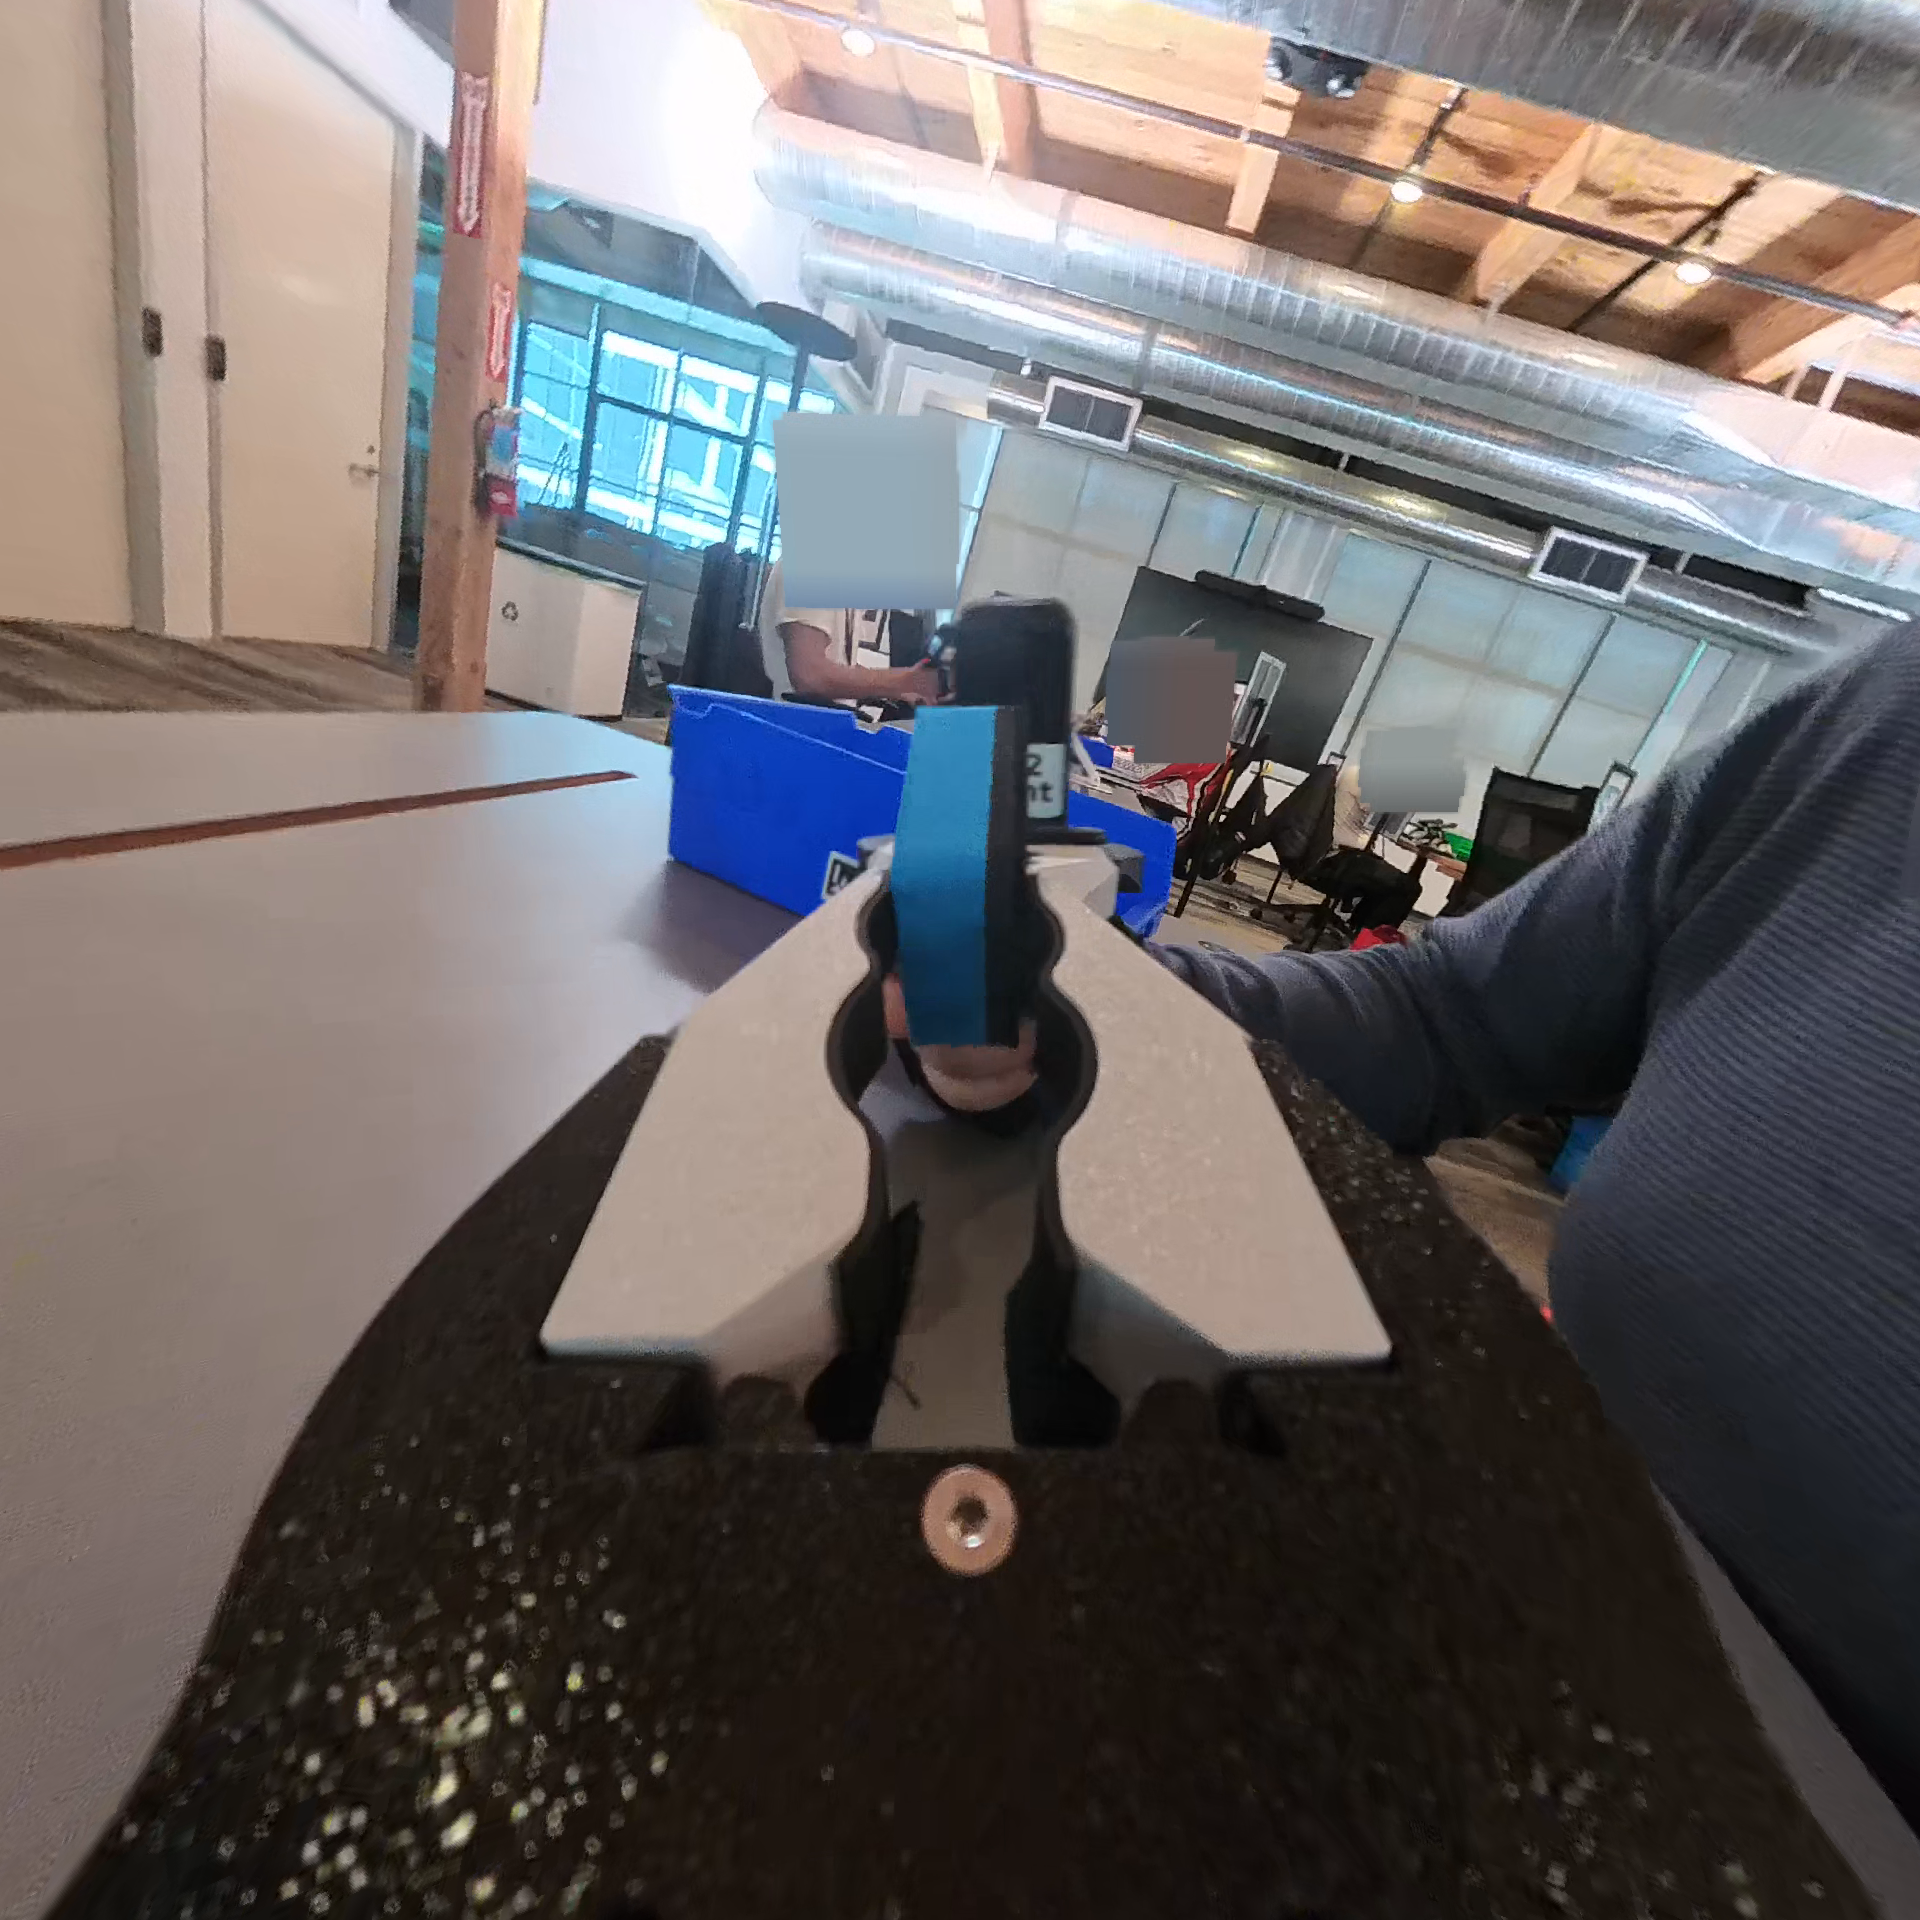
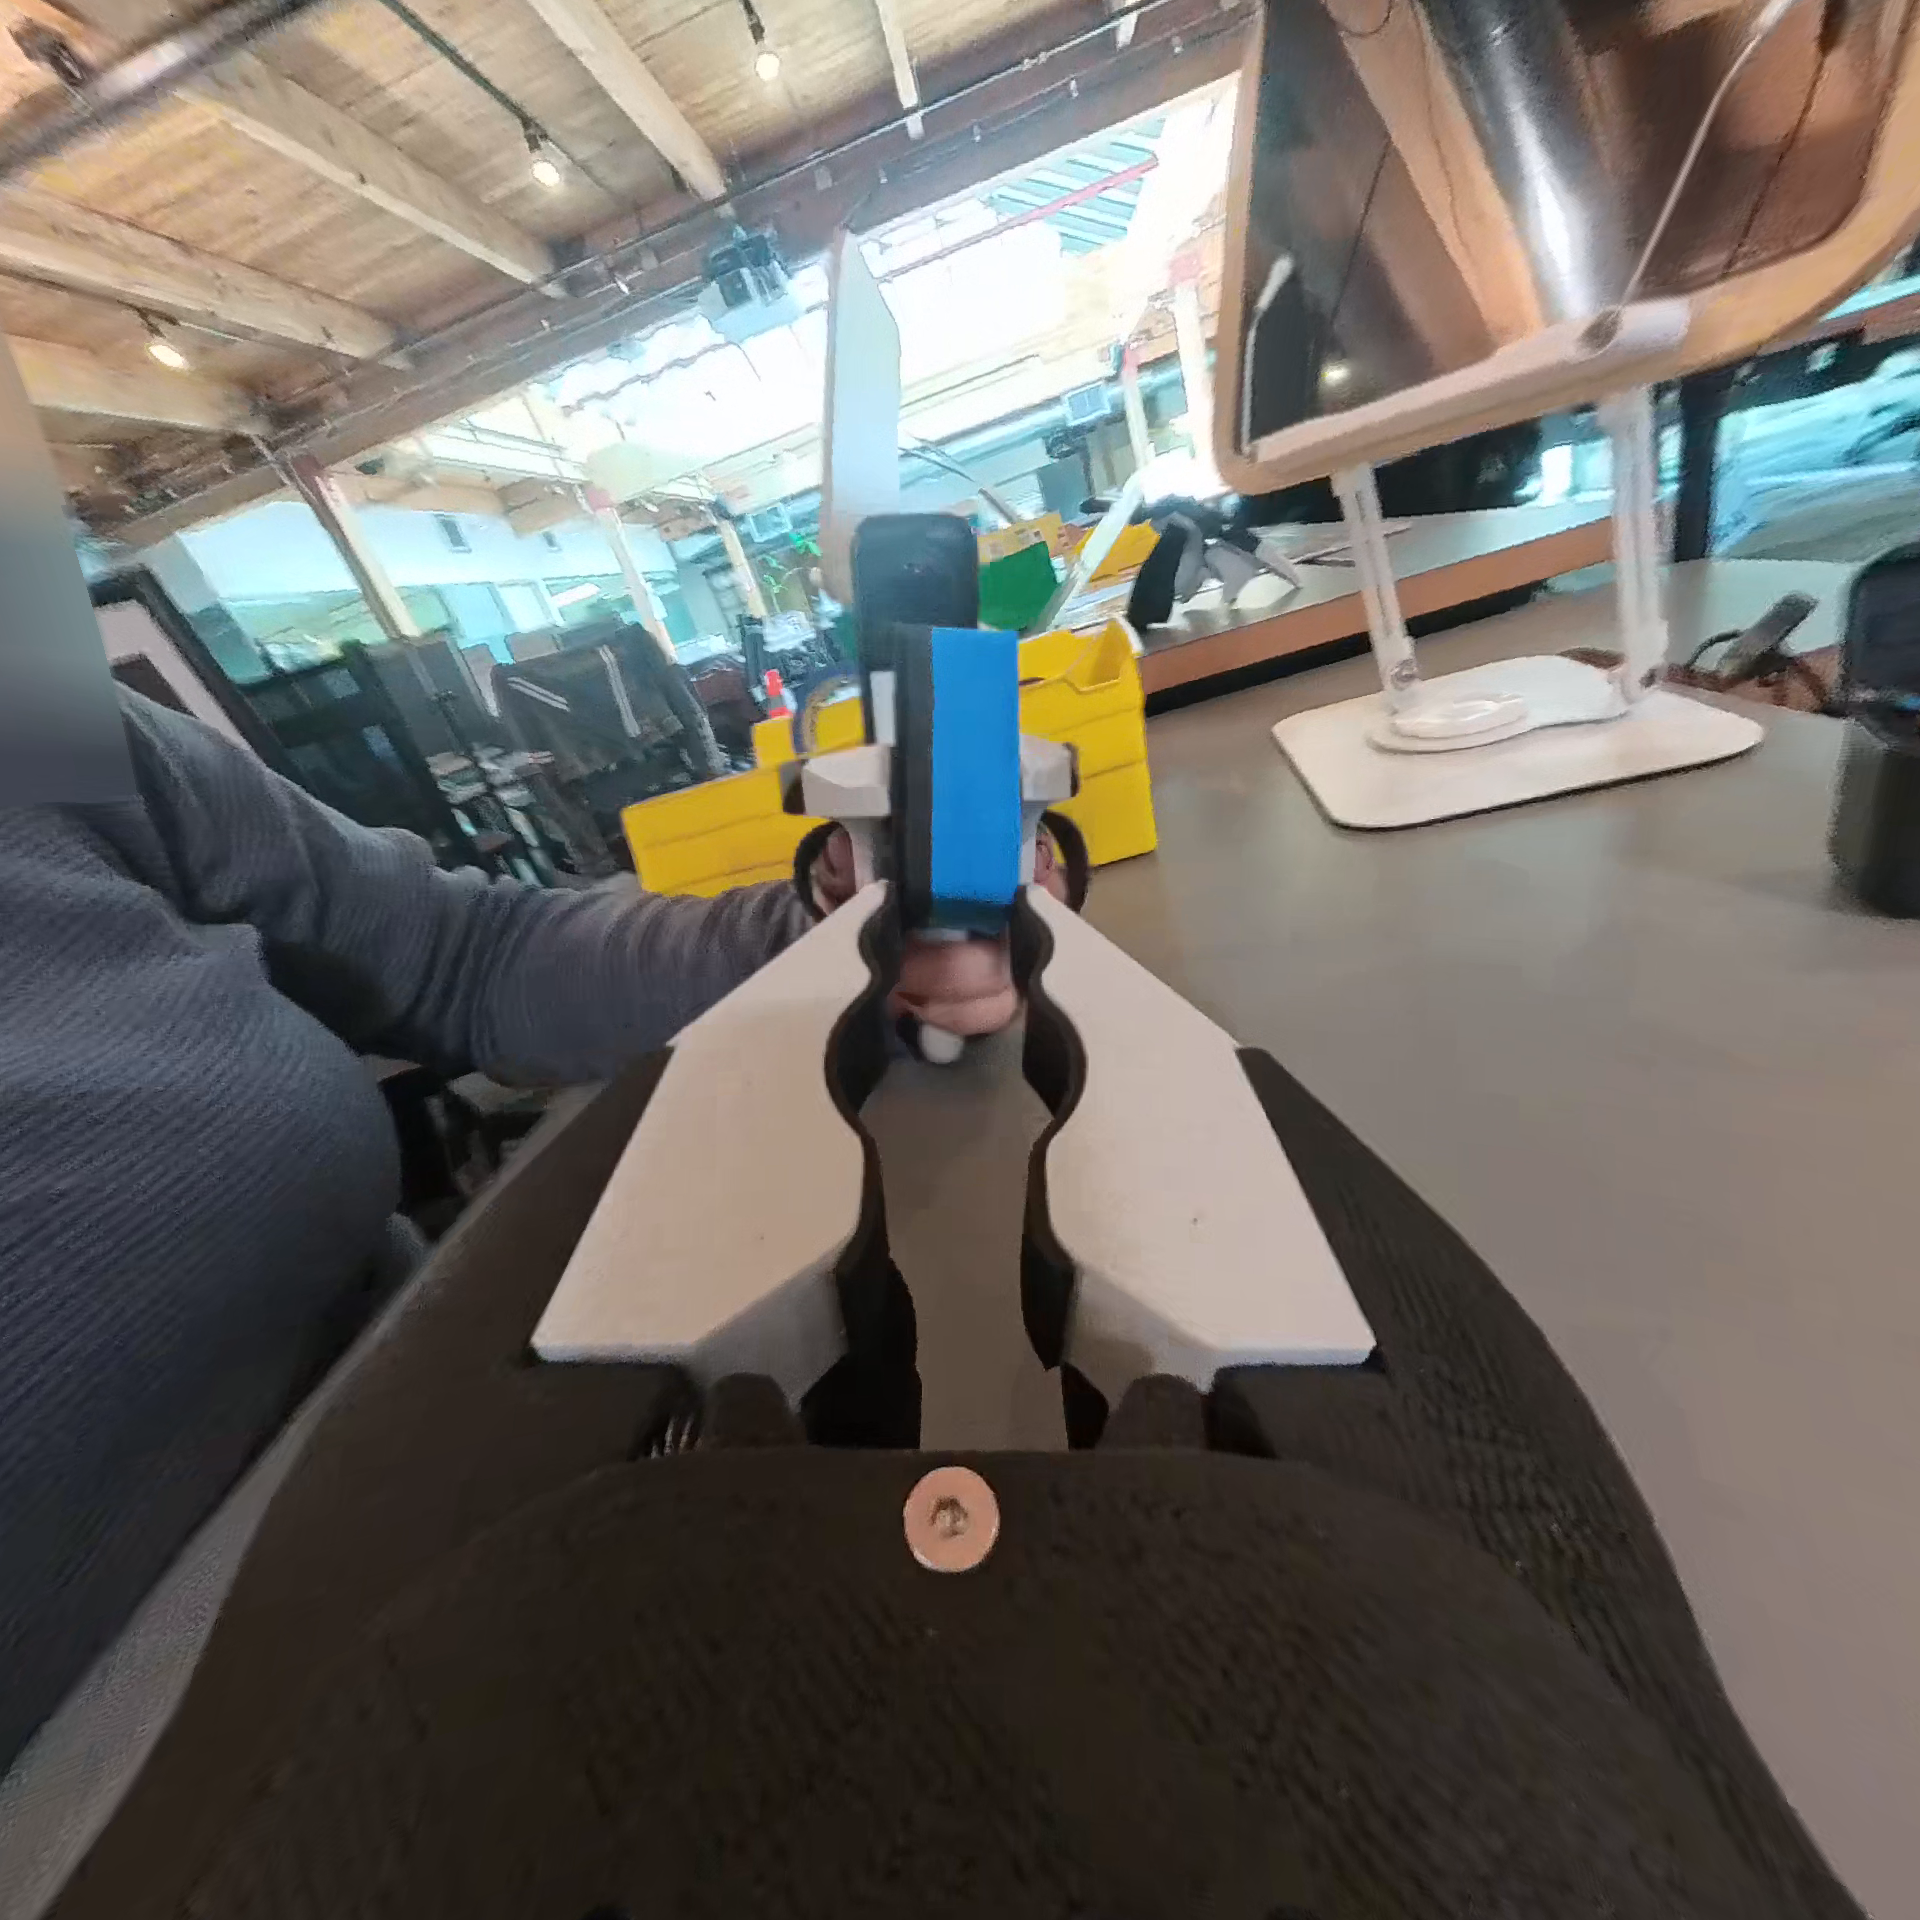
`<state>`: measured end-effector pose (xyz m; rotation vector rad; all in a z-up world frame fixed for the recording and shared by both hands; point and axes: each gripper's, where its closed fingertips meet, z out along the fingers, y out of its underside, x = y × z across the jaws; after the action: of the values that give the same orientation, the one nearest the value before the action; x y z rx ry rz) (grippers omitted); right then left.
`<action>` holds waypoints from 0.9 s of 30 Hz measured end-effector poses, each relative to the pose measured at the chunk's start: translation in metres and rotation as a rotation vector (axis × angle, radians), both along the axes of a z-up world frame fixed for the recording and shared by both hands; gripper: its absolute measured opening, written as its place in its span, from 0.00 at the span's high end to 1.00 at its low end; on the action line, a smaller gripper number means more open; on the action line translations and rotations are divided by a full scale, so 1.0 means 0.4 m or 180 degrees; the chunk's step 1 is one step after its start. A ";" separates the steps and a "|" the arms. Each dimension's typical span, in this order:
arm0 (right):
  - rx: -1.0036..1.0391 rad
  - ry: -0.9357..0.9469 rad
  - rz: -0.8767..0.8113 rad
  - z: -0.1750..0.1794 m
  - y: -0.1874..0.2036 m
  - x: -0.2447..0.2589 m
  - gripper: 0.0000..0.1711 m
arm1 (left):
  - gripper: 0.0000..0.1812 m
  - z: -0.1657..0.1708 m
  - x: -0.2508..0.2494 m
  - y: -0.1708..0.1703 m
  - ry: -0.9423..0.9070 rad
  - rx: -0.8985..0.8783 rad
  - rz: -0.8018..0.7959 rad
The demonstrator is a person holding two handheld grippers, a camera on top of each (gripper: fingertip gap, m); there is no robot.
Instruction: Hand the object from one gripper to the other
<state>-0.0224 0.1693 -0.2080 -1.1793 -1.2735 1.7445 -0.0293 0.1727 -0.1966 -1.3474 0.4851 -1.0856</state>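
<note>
Both claws, left (image 1: 961, 925) and right (image 2: 951, 914), are clamping one blue-and-black block (image 1: 951, 883) above the desk (image 1: 260, 987). An early release is risking a drop.

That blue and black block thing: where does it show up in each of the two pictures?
Left wrist view: blue and black block stands upright at centre, between the near jaws' tips.
Right wrist view: again at centre, upright, between the tips.
Shared landmark: the person's grey sleeve.
</note>
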 end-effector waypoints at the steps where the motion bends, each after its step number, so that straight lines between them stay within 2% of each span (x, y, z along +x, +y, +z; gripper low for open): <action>1: 0.0141 0.0009 -0.0114 0.000 0.008 0.000 0.89 | 0.87 -0.003 -0.004 0.007 -0.0042 -0.0077 0.0037; 3: 0.0478 0.0102 -0.0418 0.010 0.027 0.001 0.89 | 0.73 -0.010 -0.016 0.022 -0.0160 -0.0302 0.0085; 8: 0.1878 0.0154 -0.1293 0.010 0.067 0.001 0.89 | 0.60 -0.004 -0.026 0.030 -0.0791 -0.0871 -0.0270; 11: 0.3103 0.0030 -0.1967 0.000 0.097 -0.004 0.89 | 0.58 -0.004 -0.020 0.031 -0.1095 -0.1129 -0.0495; 13: 0.4233 -0.0003 -0.2449 0.008 0.105 -0.002 0.89 | 0.59 -0.012 -0.019 0.036 -0.1162 -0.1242 -0.0513; 15: 0.5185 0.0114 -0.2601 0.008 0.077 -0.009 0.89 | 0.60 -0.011 -0.022 0.037 -0.1217 -0.1268 -0.0526; 17: 0.5731 0.0128 -0.2601 -0.009 0.059 -0.021 0.89 | 0.63 -0.002 -0.029 0.036 -0.1321 -0.1262 -0.0556; 19: 0.5958 0.0162 -0.2628 -0.012 0.051 -0.025 0.89 | 0.68 -0.005 -0.034 0.038 -0.1341 -0.1297 -0.0543; 21: 0.5926 0.0187 -0.2596 -0.012 0.048 -0.024 0.89 | 0.80 -0.026 -0.033 0.046 -0.1185 -0.1369 -0.0445; 23: 0.5731 0.0194 -0.2517 -0.020 0.050 -0.025 0.89 | 0.81 -0.032 -0.033 0.047 -0.1094 -0.1357 -0.0387; 24: 0.5484 0.0211 -0.2438 -0.024 0.048 -0.026 0.87 | 0.85 -0.030 -0.036 0.048 -0.1041 -0.1283 -0.0324; 27: 0.4301 0.0189 -0.1954 -0.036 0.032 -0.026 0.71 | 0.88 -0.005 -0.046 0.036 -0.0899 -0.0940 -0.0238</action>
<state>-0.0328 0.1819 -0.2224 -0.5422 -1.4019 0.2452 -0.0477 0.1871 -0.1987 -1.4083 0.1710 -1.4261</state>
